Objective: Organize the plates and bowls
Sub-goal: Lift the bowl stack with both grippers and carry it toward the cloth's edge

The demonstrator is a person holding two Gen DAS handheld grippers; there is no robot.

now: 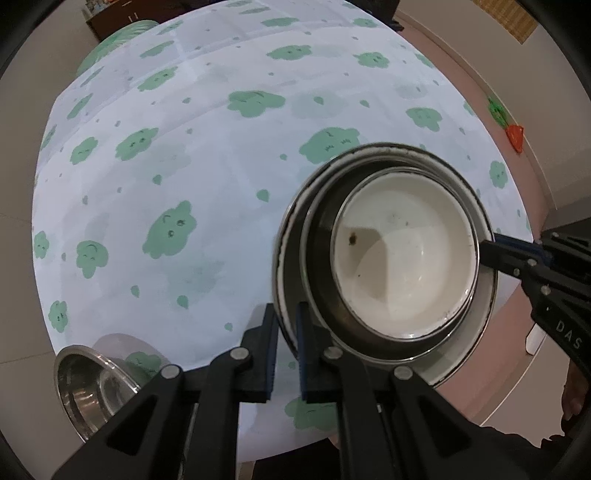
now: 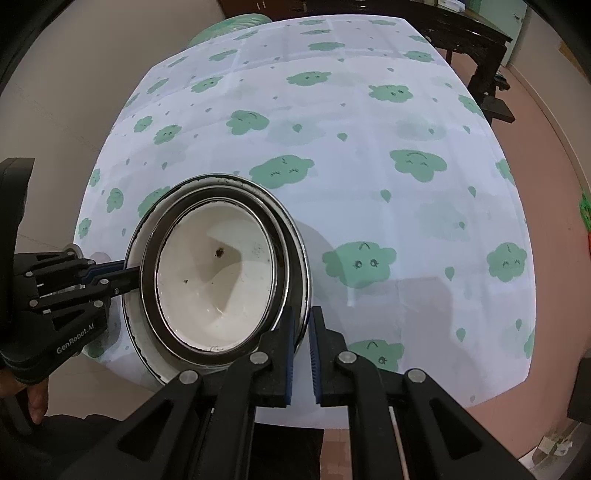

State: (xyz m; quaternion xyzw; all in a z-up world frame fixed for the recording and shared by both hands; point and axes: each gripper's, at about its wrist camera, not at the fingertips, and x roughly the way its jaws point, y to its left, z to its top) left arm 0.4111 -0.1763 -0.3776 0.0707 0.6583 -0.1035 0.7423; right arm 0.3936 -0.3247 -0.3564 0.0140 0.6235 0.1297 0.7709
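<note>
A white bowl (image 1: 402, 262) sits nested in a dark metal-rimmed bowl, on a white plate with a steel rim (image 1: 288, 295). My left gripper (image 1: 286, 350) is shut on the plate's near-left rim. My right gripper (image 2: 302, 354) is shut on the plate's opposite rim (image 2: 301, 280). The stack (image 2: 218, 273) is held between both grippers above the table's near edge. The right gripper also shows in the left wrist view (image 1: 495, 254), and the left gripper in the right wrist view (image 2: 118, 275). A steel bowl (image 1: 88, 384) lies on the table at the lower left.
The table wears a pale cloth with green cloud prints (image 1: 221, 184). A green stool (image 2: 229, 26) stands past the far edge, and dark wooden furniture (image 2: 472, 33) at the back right. Pink floor (image 2: 546, 122) lies to the right.
</note>
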